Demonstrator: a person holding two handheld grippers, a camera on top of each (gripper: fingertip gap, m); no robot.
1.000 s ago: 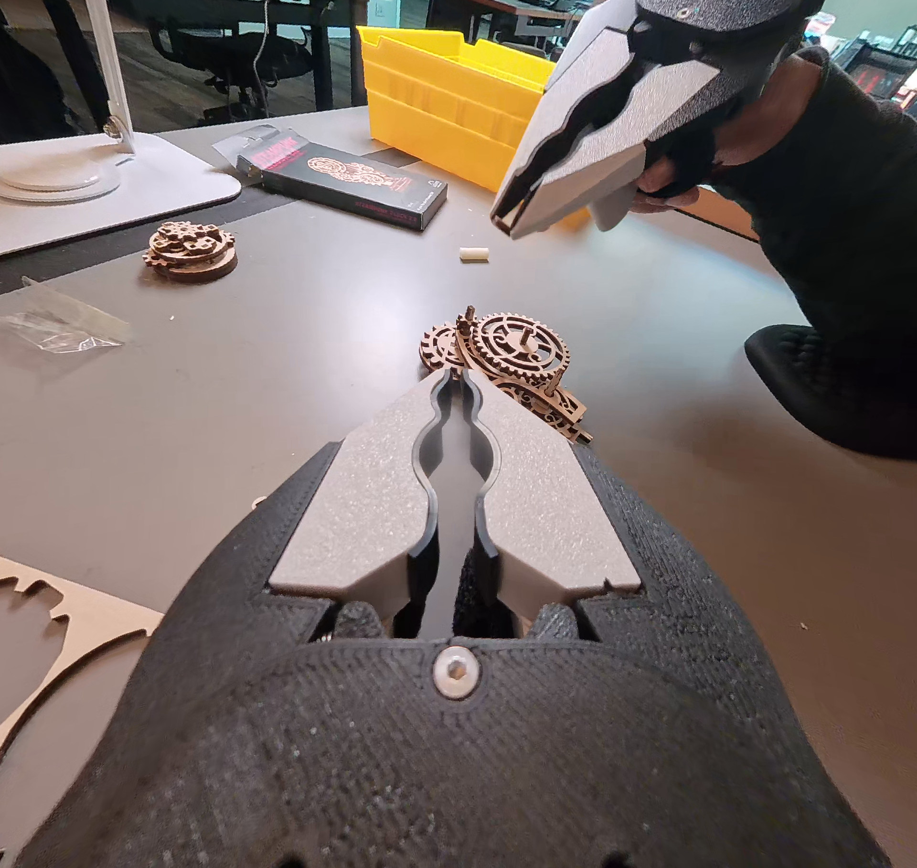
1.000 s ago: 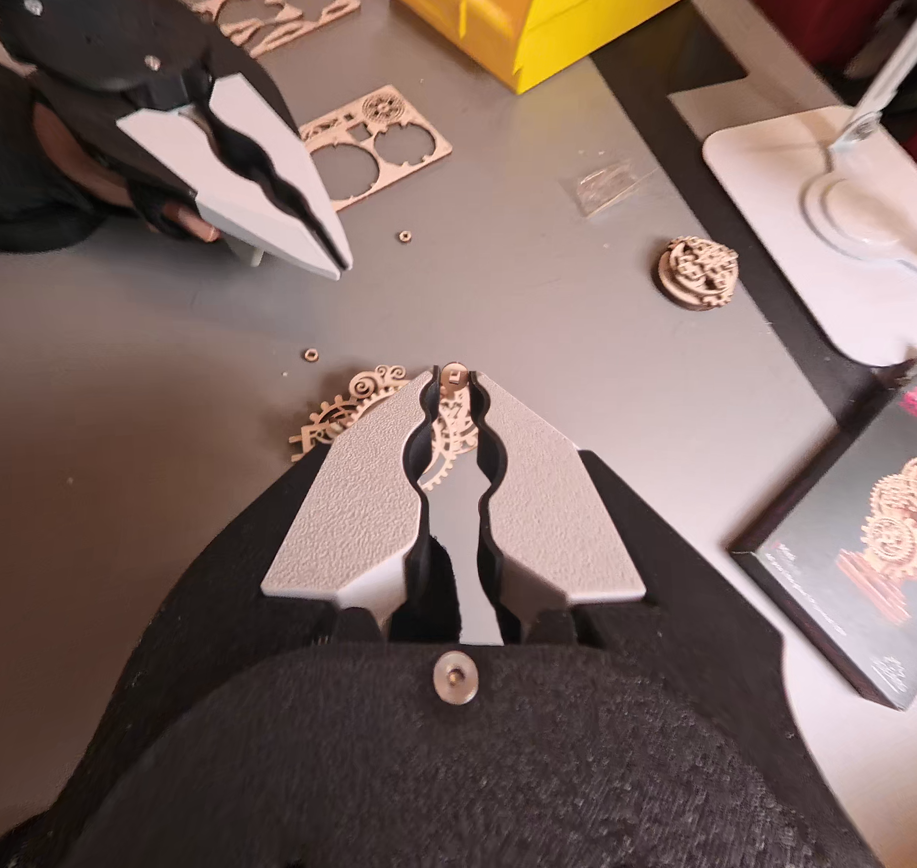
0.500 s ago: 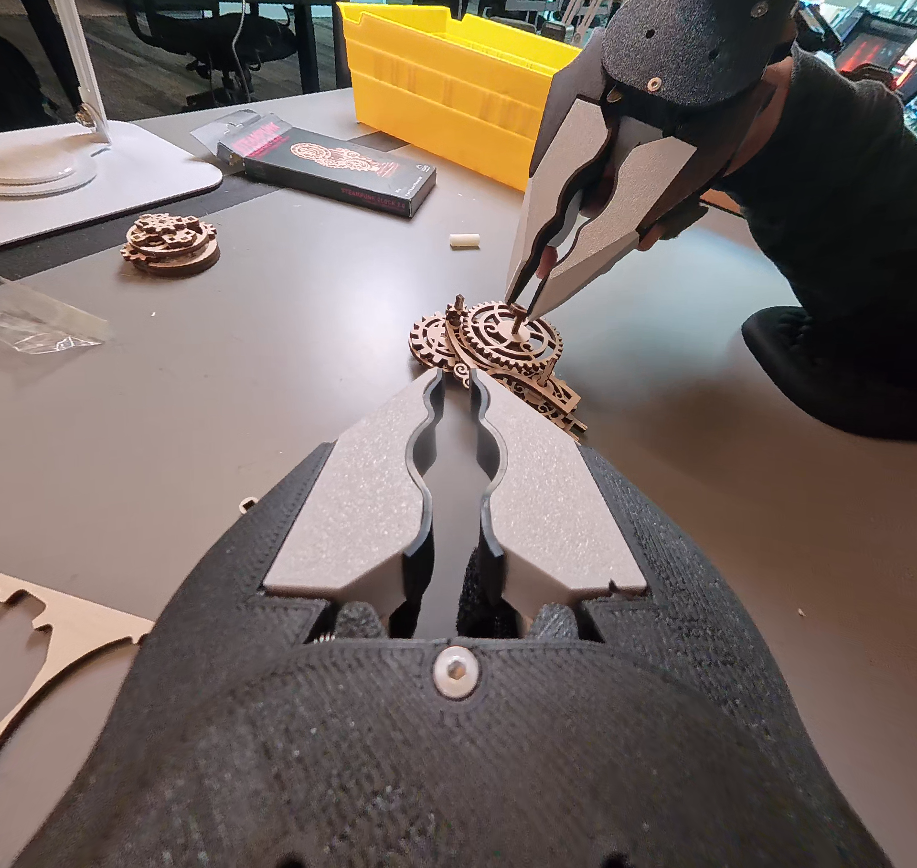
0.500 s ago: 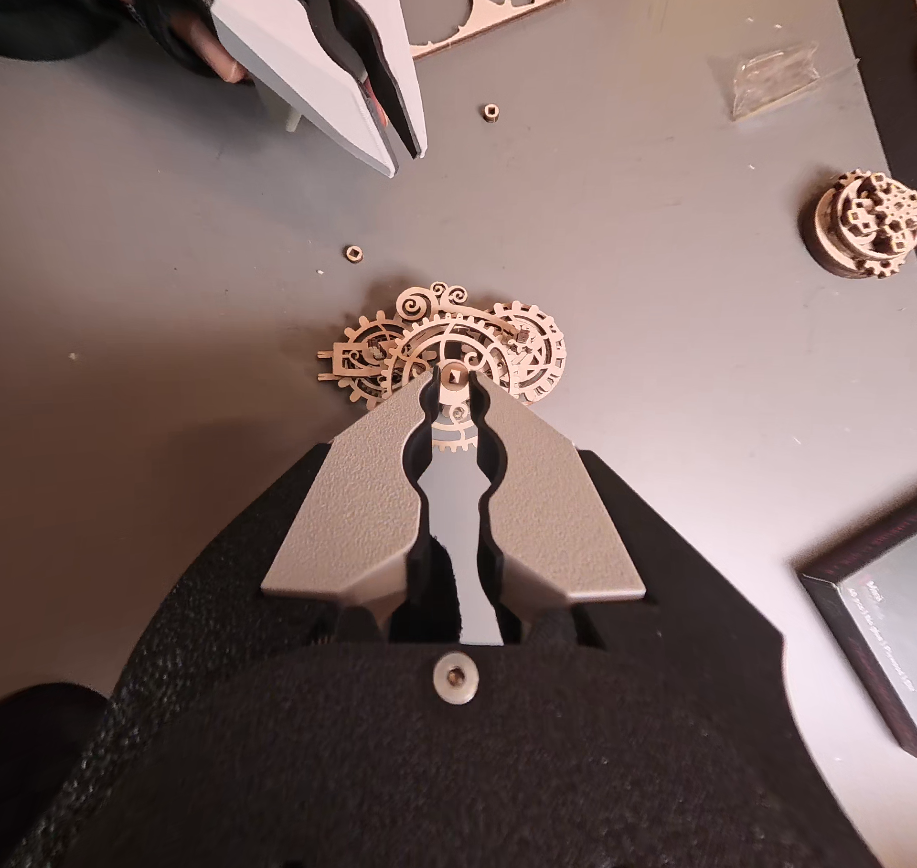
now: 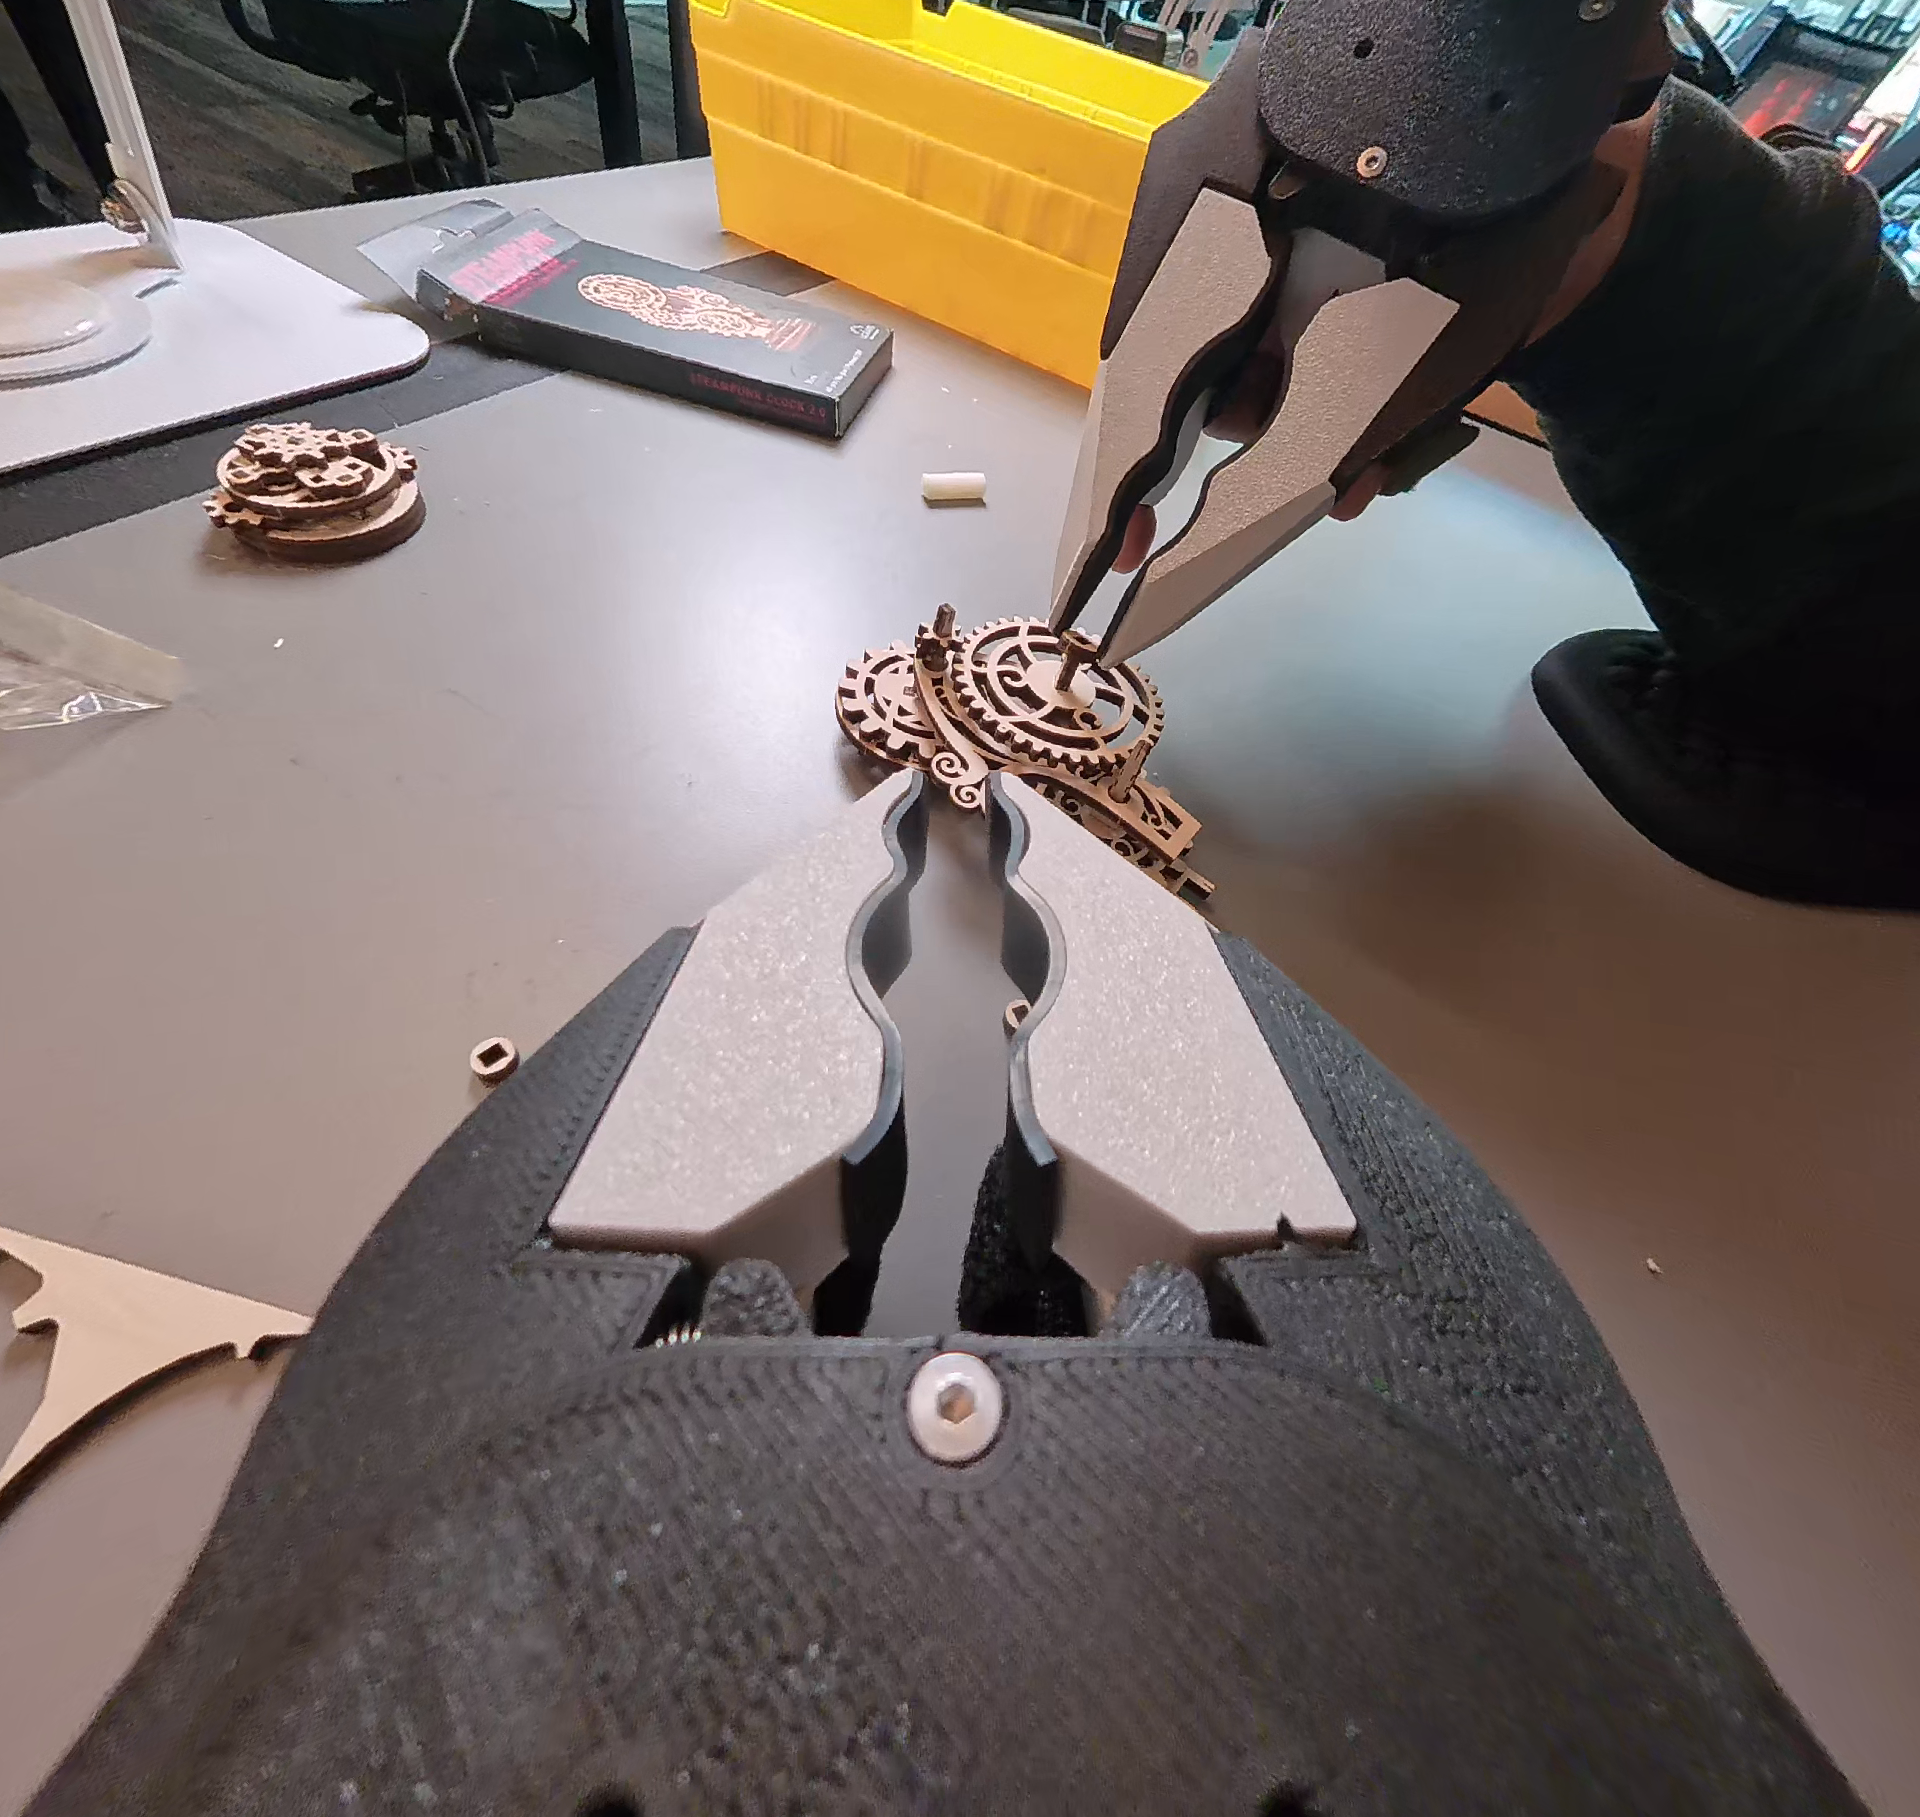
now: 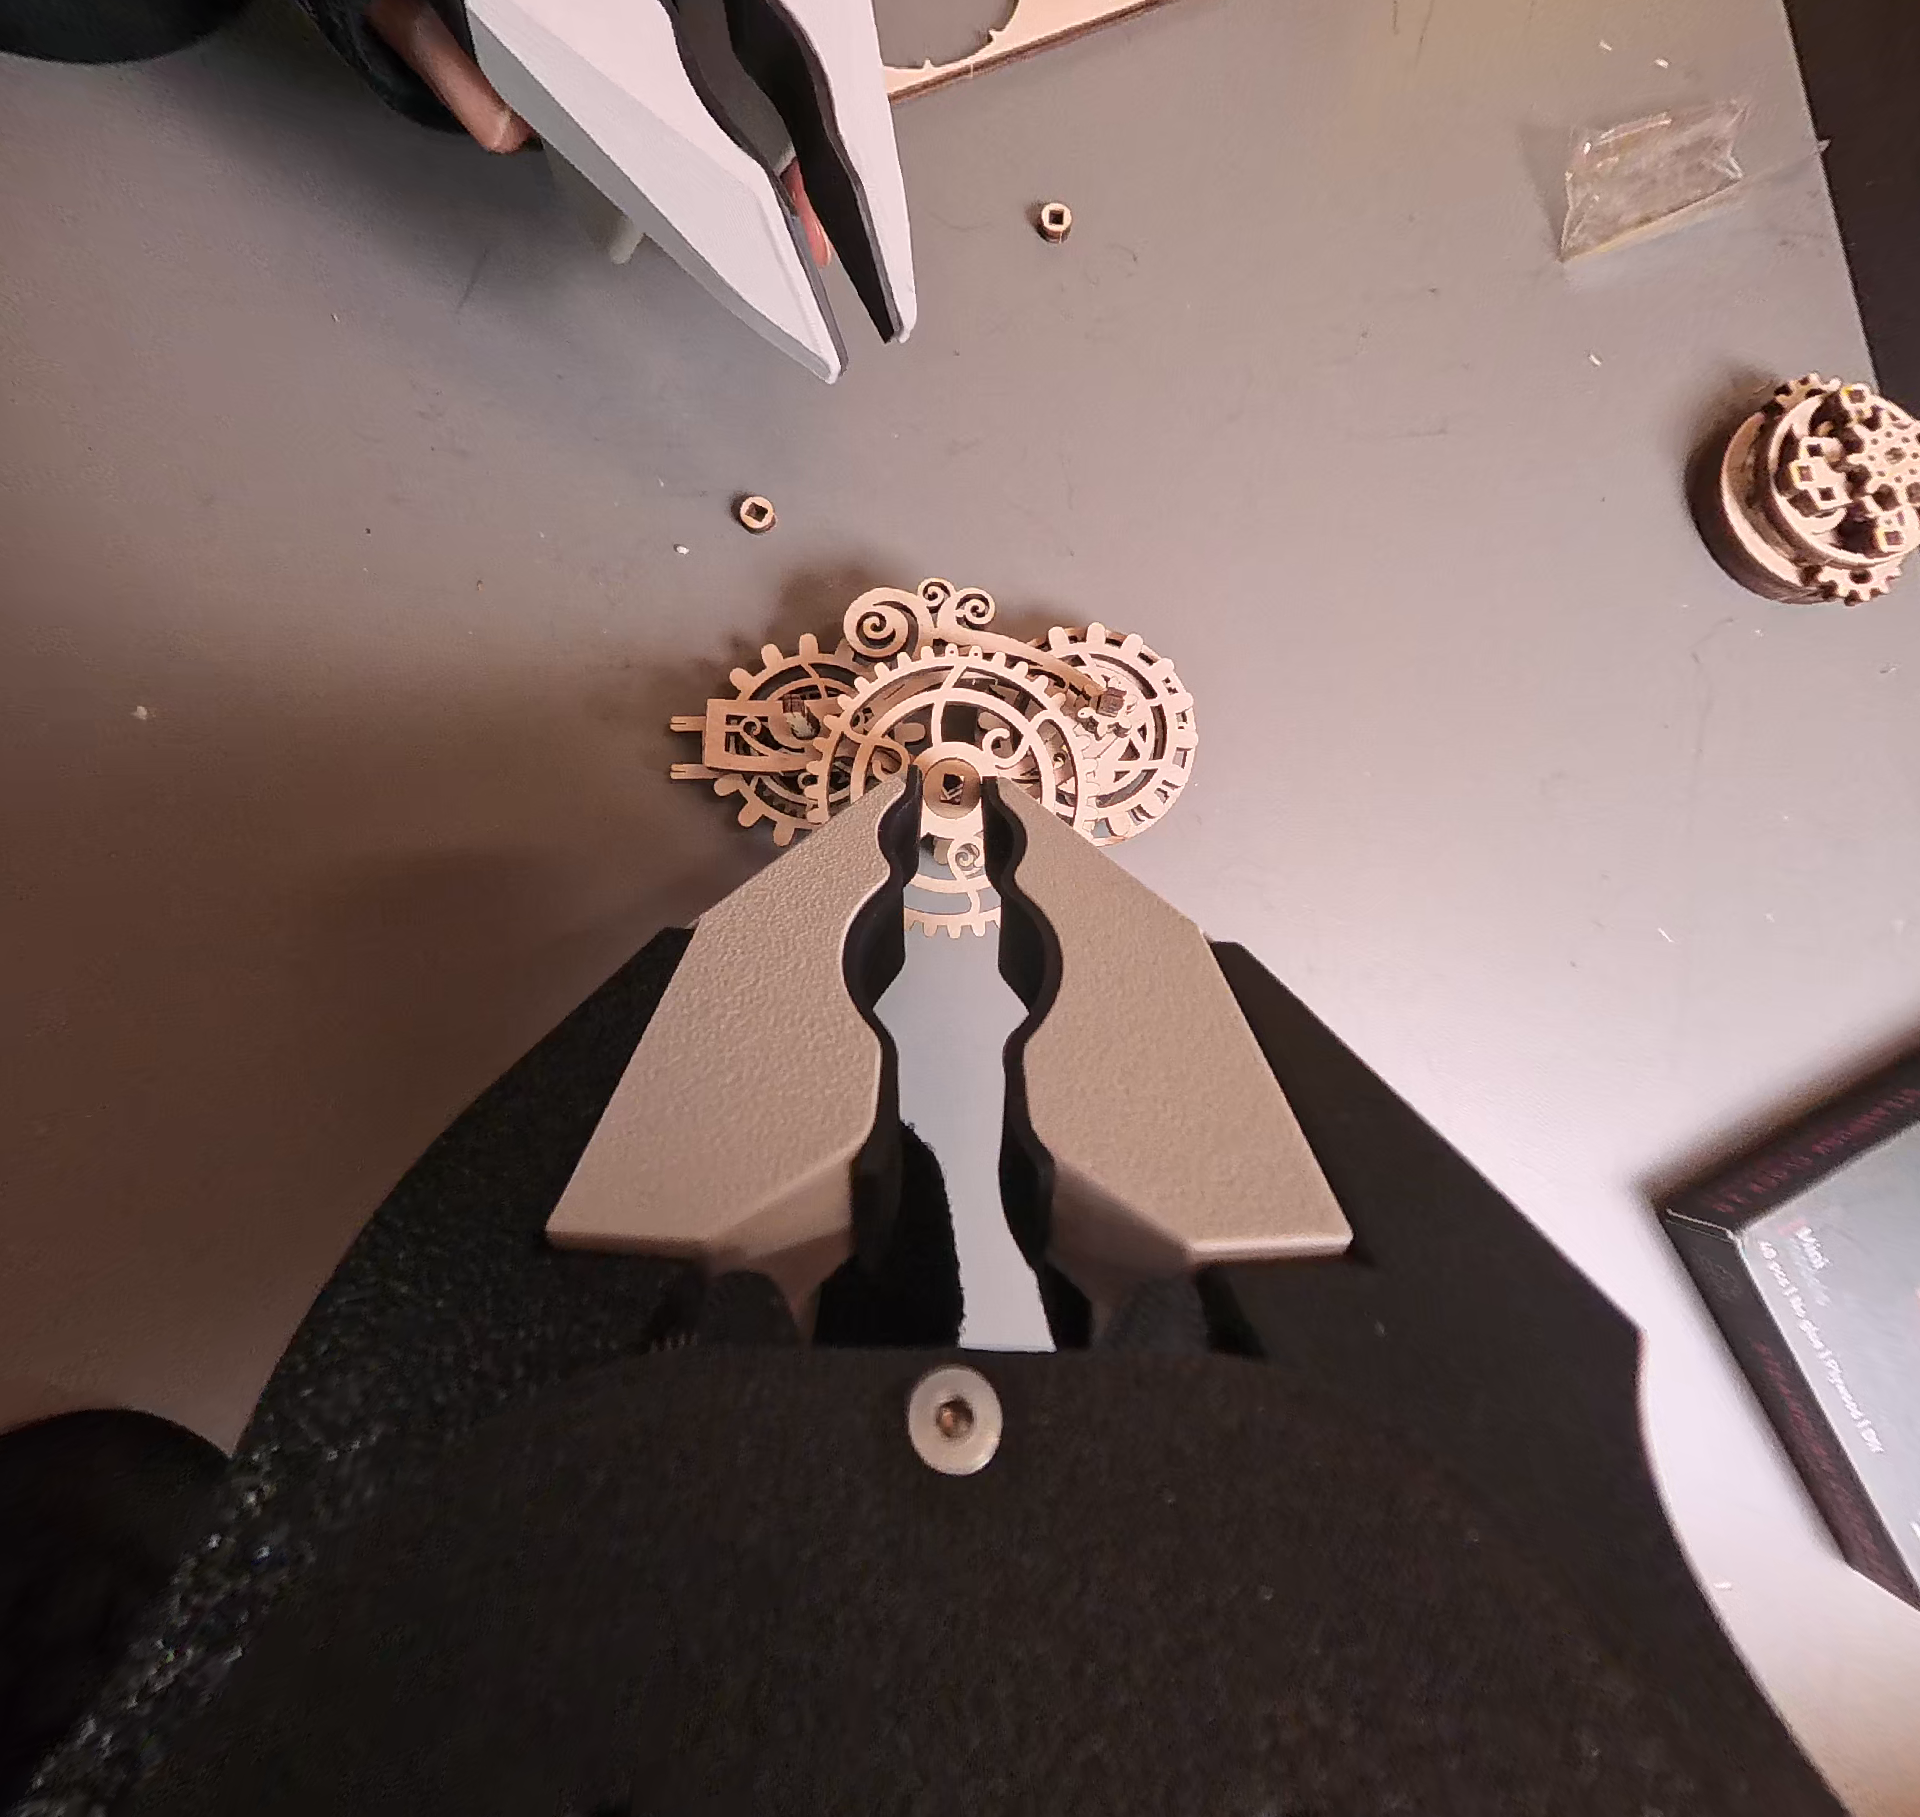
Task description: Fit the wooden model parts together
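Note:
A wooden gear model (image 5: 1039,728) lies flat on the grey table (image 5: 416,780); it also shows in the right wrist view (image 6: 1091,718). My right gripper (image 6: 953,793) is shut on a small wooden ring (image 6: 951,791) with a square hole. It holds the ring at the top of the upright axle (image 5: 1070,671) in the middle of the large gear (image 5: 1127,718). The left wrist view shows the right gripper (image 5: 1083,643) coming down from above. My left gripper (image 5: 958,785) is slightly open and empty, with its tips just short of the model's scroll. The right wrist view shows the left gripper (image 6: 868,349) apart from the model.
A yellow bin (image 5: 935,167) and a black box (image 5: 665,333) stand at the back. A small round wooden assembly (image 5: 312,500) lies to the left. Loose wooden rings (image 6: 1055,219) (image 6: 755,518), a cut-out sheet (image 6: 1049,1), a plastic bag (image 6: 1652,167) and a white peg (image 5: 954,486) lie around. The grippers' ends are close to 8 centimetres from one another. Both grippers' tips are roughly 20 centimetres from the small round wooden assembly (image 5: 312,500). Seen from the right wrist view (image 6: 1784,441) as well.
My right gripper came down from the air with the ring in its grasp onto the large gear's axle. My left gripper's jaws went from shut to slightly open, and it moved closer to the model.

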